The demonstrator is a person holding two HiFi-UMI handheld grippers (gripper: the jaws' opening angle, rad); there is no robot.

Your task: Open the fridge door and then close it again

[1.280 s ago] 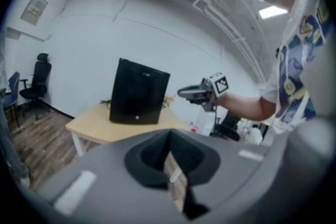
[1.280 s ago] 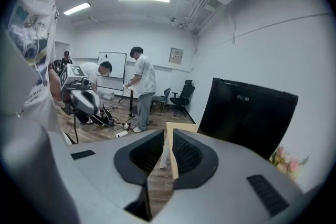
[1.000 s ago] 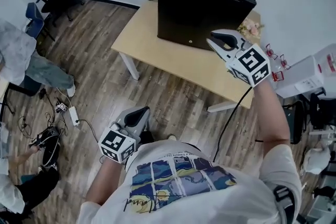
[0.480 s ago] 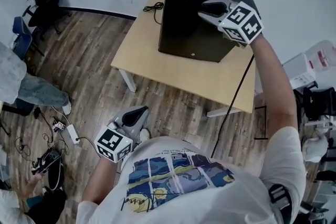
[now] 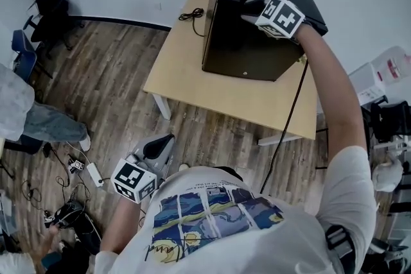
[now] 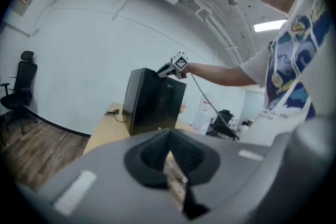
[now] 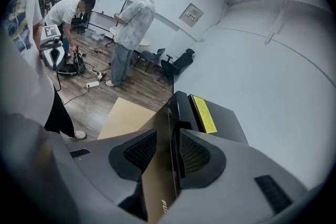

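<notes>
The left gripper (image 6: 169, 149) fills the bottom, its jaws together with nothing between them. Beyond it a black fridge (image 6: 155, 102) stands on a pale wooden table (image 6: 102, 136), with a cable (image 6: 114, 112) on the tabletop left of it. The right gripper (image 6: 164, 72), jaws opening, is at the fridge's top edge, too small to tell contact. An office chair (image 6: 18, 86) stands at far left

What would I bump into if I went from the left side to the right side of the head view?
Black office chair → left gripper with its square-marker cube → black box-shaped mini fridge → white box with a red label.
</notes>
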